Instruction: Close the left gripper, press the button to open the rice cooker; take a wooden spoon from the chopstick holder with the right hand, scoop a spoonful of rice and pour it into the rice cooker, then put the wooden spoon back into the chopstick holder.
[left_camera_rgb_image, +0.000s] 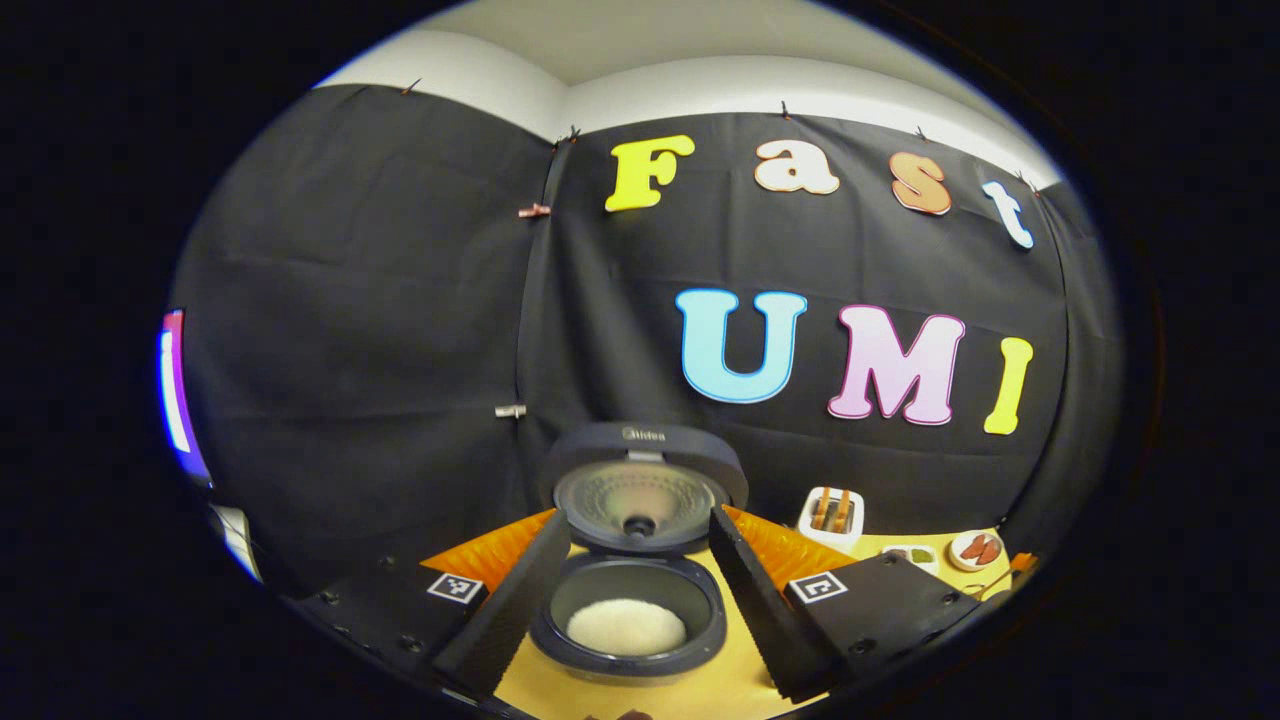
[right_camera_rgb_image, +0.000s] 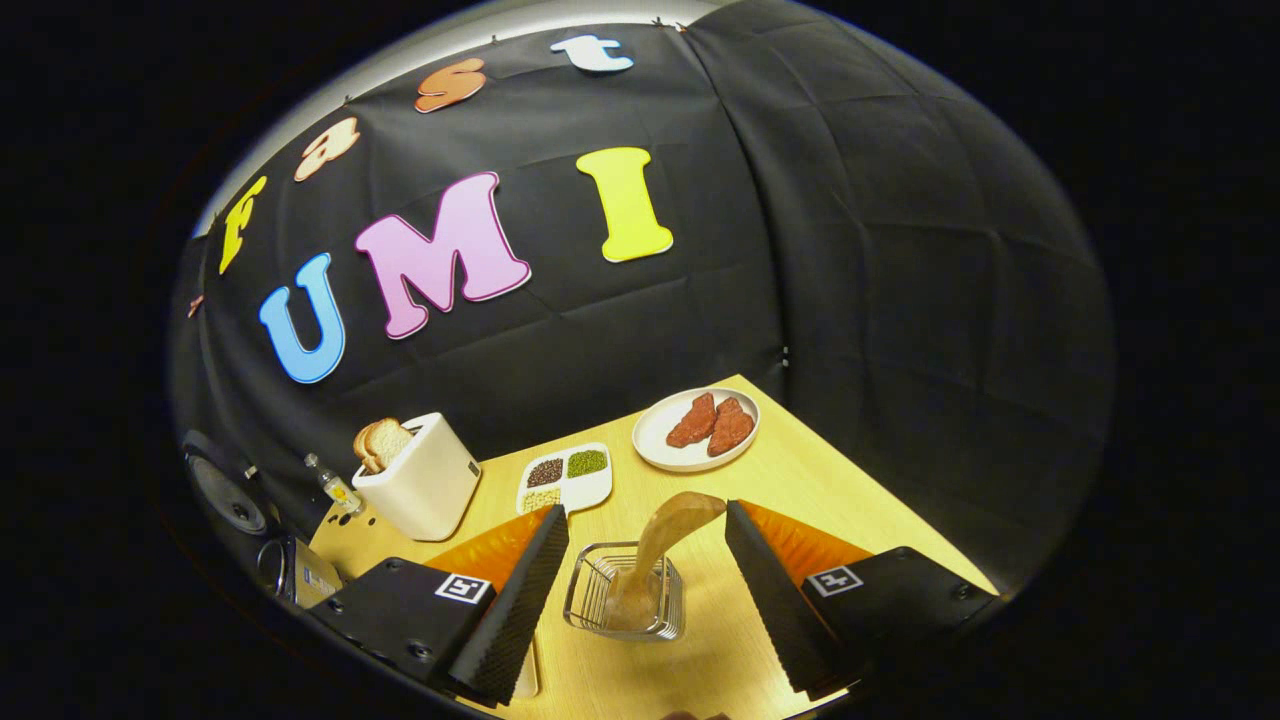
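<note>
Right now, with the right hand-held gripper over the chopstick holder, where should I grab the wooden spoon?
Grip the wooden spoon on its stem just above the rim of the wire chopstick holder, below the broad upper end. It stands tilted up and to the right, so come down from above with the open right hand-held gripper, one finger each side.

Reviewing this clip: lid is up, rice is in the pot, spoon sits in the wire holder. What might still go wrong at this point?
1. The wooden spoon leans steeply in the light wire chopstick holder; with the right gripper open around it, a nudge on withdrawal might tip holder or spoon.
2. The rice cooker stands open between the left gripper fingers; a careless move might knock the raised lid.
</note>
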